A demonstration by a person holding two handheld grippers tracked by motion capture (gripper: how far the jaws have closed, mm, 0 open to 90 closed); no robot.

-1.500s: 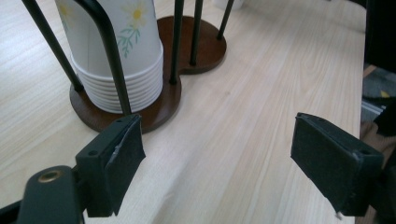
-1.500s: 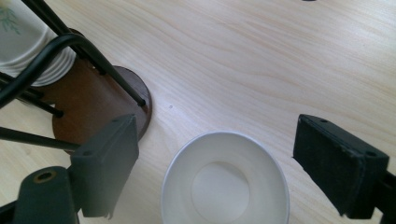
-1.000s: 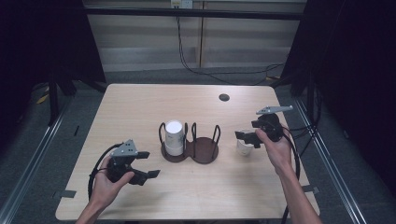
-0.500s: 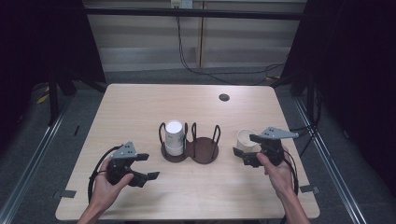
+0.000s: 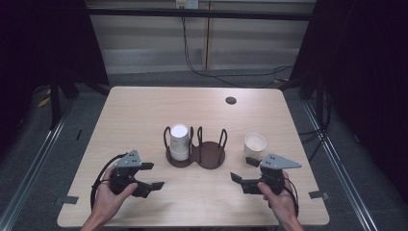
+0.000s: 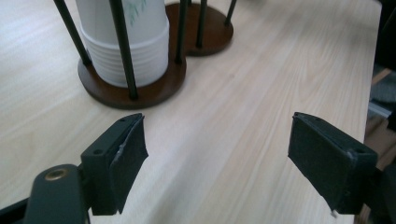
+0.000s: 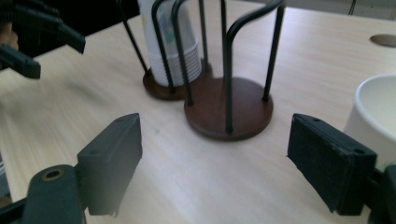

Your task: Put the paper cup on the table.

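Loose paper cup (image 5: 255,145) stands upright, mouth up, on the surface (image 5: 144,110), just to the right of the two-ring cup holder (image 5: 196,147) and apart from it. The holder's left ring carries a stack of nested cups (image 5: 179,141); its right ring is bare.

Key relation: the loose cup lies just beyond and slightly left of the right tongs (image 5: 245,169) in the high view. In the right gripper view the same cup (image 7: 376,116) sits behind that pair's right-hand jaw, outside the gap, not between the pads. The left tongs (image 5: 149,175) are well apart from it, on the far side of the holder, so the right hand is clearly the nearer. The cup's long axis is vertical, so a level grip across its wall looks the fitting approach; the right tongs would first need to shift sideways to bracket it.

Right tongs: jaws have just been closing a little but stand wide apart, nothing between them. Left tongs (image 6: 215,158): wide apart, holding nothing, aimed at the stack (image 6: 123,44).

Writing: a faint greenish print on the stacked cups, possibly a leaf motif; too blurred to read. No brand legible elsewhere.
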